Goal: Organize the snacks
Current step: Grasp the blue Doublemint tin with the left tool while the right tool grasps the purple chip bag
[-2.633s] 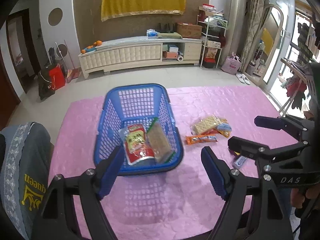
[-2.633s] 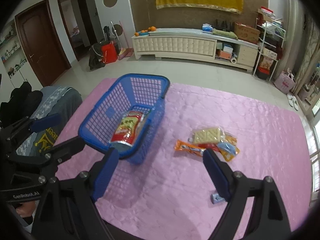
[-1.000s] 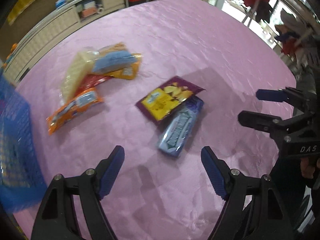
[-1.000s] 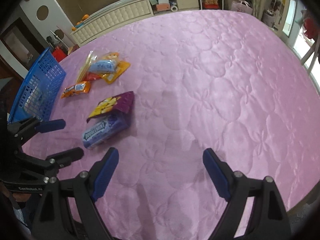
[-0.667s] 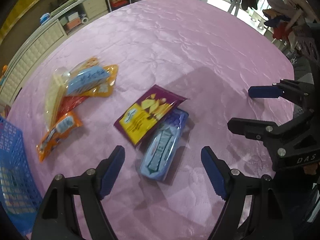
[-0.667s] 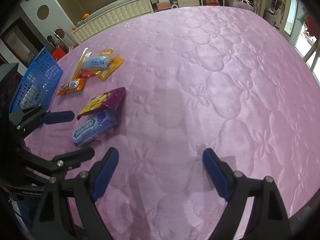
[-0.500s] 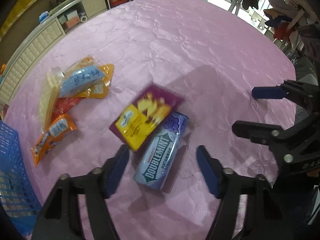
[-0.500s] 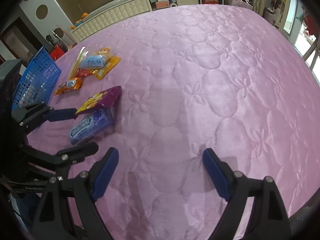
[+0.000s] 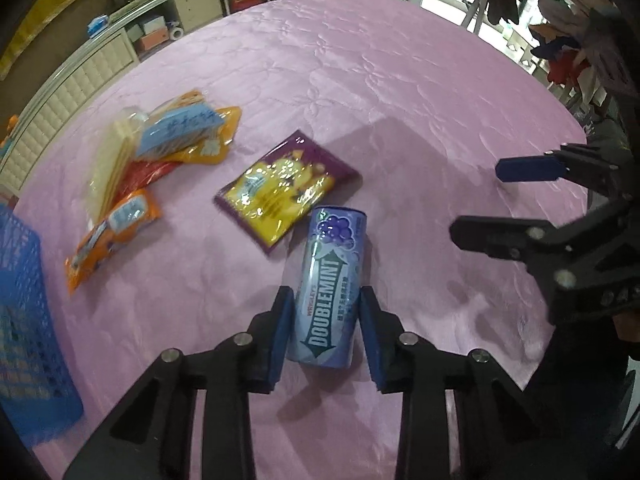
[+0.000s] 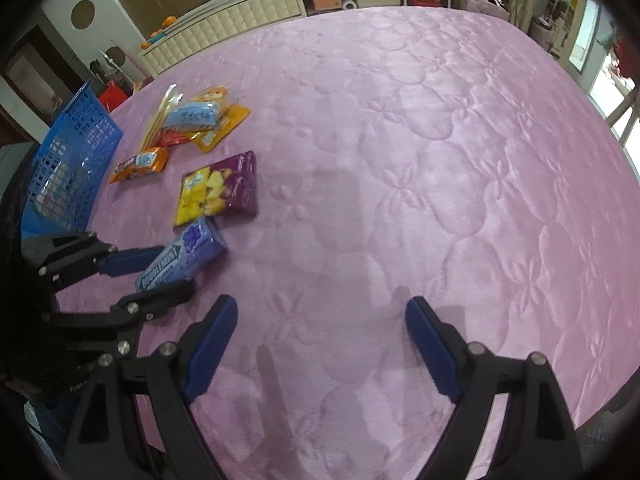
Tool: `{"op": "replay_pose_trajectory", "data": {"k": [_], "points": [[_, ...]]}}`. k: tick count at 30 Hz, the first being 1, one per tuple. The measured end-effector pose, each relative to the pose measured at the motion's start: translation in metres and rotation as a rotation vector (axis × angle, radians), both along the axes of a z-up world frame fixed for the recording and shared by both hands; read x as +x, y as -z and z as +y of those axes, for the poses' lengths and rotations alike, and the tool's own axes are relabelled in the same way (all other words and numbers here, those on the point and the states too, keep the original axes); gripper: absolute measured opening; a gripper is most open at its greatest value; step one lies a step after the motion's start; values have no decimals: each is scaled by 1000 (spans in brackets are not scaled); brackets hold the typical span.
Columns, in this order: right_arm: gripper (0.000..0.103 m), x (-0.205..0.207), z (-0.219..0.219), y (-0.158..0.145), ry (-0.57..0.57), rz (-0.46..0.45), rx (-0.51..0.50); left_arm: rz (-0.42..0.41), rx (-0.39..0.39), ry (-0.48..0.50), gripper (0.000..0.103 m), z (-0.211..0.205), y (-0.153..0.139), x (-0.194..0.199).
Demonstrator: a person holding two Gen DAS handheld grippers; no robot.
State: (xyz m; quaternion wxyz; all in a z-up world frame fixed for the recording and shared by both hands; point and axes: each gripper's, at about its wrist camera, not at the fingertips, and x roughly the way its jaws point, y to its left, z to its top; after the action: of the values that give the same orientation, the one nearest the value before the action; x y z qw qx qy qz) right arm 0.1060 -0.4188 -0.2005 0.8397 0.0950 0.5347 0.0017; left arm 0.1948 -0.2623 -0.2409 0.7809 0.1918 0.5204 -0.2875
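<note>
My left gripper (image 9: 325, 302) is shut on a blue Doublemint gum pack (image 9: 330, 284) that lies on the pink quilted table; both blue pads touch its sides. The pack also shows in the right wrist view (image 10: 182, 254), held by the left gripper (image 10: 160, 268). A purple and yellow snack bag (image 9: 286, 188) lies just beyond the pack. Further left lies a pile of snacks: an orange bar (image 9: 112, 232), a cracker pack (image 9: 110, 160) and a blue packet (image 9: 180, 130). The blue basket (image 9: 24, 320) is at the left edge. My right gripper (image 10: 320, 318) is open and empty over bare cloth.
The right gripper also shows at the right of the left wrist view (image 9: 500, 200). The table's far and right edges drop to the floor. A white cabinet (image 10: 240, 16) stands beyond the table. A clothes rack (image 9: 560, 40) is at the right.
My left gripper has moved down onto the gum pack and closed its pads on it. The right gripper has stayed open and almost still.
</note>
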Motion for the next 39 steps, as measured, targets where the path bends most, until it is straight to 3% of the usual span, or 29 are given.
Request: {"op": "replay_pose_trajectory", "data": {"k": [7, 10, 19, 32, 39], "points": [[89, 21, 27, -3, -21, 1, -28, -55, -33, -52, 29, 31, -18, -16], [89, 37, 46, -4, -59, -6, -71, -85, -37, -95, 29, 51, -25, -9], [89, 89, 66, 10, -50, 31, -37, -95, -39, -248, 29, 101, -19, 14], [89, 123, 101, 23, -81, 22, -151, -117, -64, -303, 29, 120, -22, 20], [67, 117, 109, 25, -119, -16, -200, -137, -77, -289, 29, 118, -26, 8]]}}
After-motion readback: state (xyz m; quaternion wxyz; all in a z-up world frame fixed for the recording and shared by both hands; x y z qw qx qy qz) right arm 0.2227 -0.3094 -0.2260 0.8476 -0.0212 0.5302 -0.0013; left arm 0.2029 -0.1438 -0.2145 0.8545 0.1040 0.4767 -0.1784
